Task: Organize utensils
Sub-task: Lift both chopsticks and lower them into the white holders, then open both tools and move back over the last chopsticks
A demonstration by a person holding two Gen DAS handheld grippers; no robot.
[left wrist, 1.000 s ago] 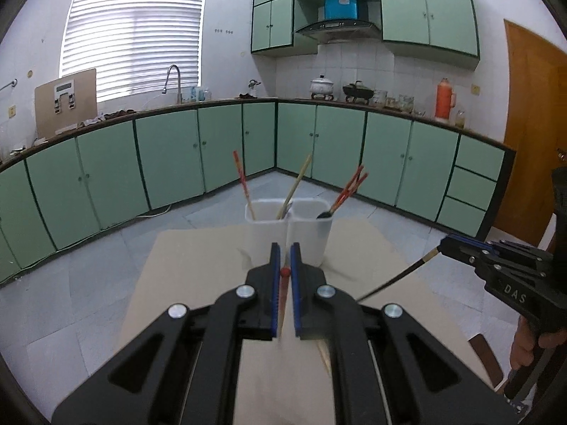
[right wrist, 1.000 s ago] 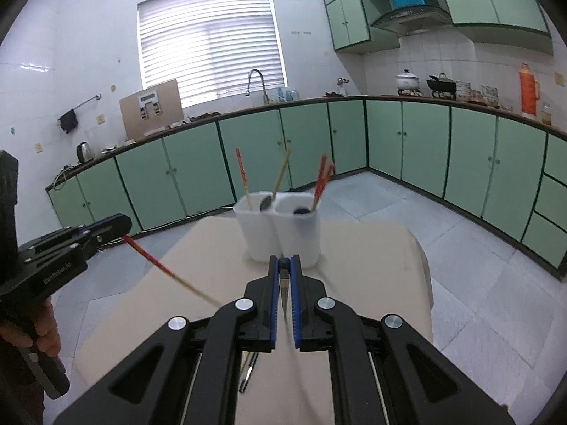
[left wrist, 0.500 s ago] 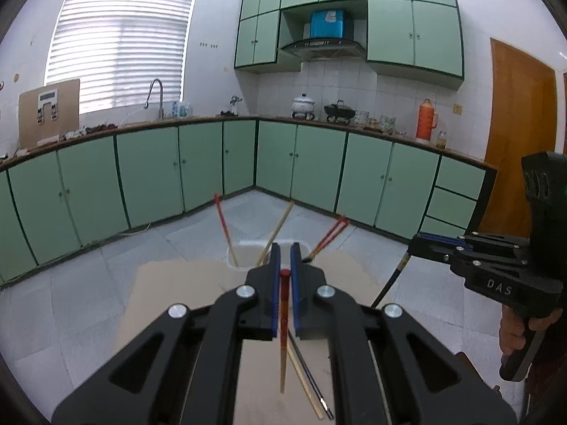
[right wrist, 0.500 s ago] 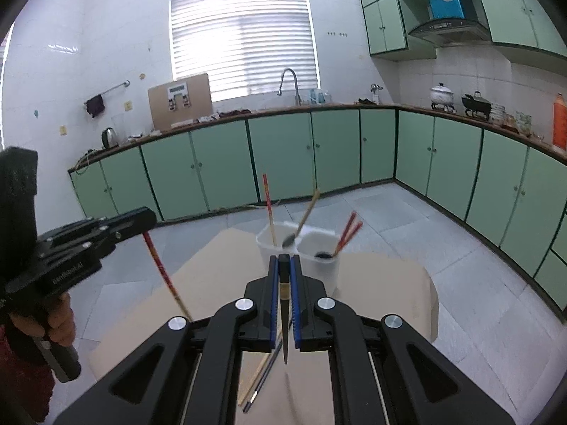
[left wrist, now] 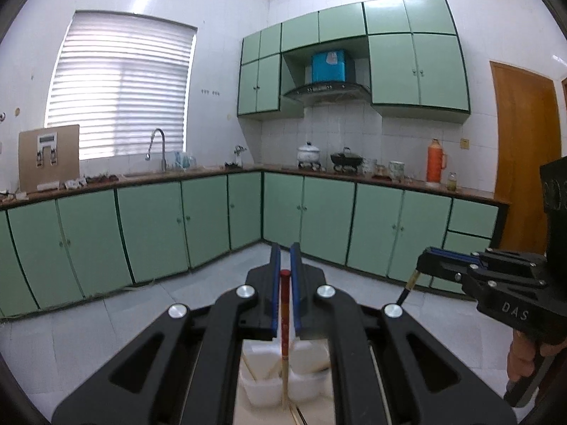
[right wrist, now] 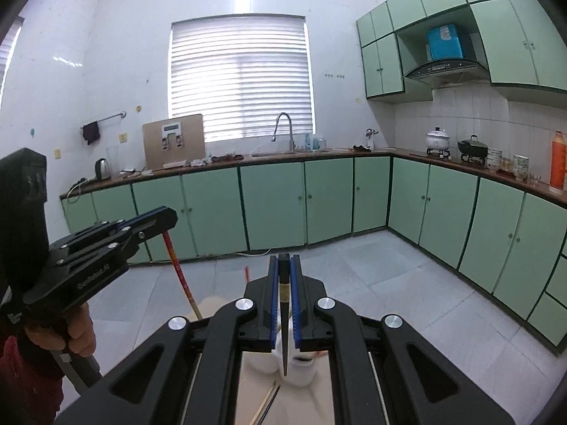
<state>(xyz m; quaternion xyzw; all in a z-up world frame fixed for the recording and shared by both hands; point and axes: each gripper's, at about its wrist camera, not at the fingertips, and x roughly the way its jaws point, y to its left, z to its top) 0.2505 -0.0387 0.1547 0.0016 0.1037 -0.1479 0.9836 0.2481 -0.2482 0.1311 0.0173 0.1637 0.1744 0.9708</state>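
Note:
My left gripper [left wrist: 285,262] is shut on a red chopstick [left wrist: 284,322] that hangs down, its pale tip over the white two-cup utensil holder [left wrist: 304,386] below. The left gripper also shows in the right wrist view [right wrist: 166,217] with the red chopstick [right wrist: 180,276]. My right gripper [right wrist: 283,269] is shut on a black chopstick [right wrist: 284,322] that points down above the holder [right wrist: 301,372]. The right gripper shows at the right of the left wrist view [left wrist: 423,258]. Both grippers are raised above the holder, which is mostly hidden by their frames.
Loose chopsticks [right wrist: 267,402] lie on the beige table [right wrist: 255,389] in front of the holder. Green cabinets [left wrist: 149,226] and a counter with a sink tap [right wrist: 283,131] run around the room. A wooden door [left wrist: 524,163] stands at the right.
Both grippers have risen and tipped up with their chopsticks. The holder has dropped from mid-view to the bottom, and both chopsticks now hang over it.

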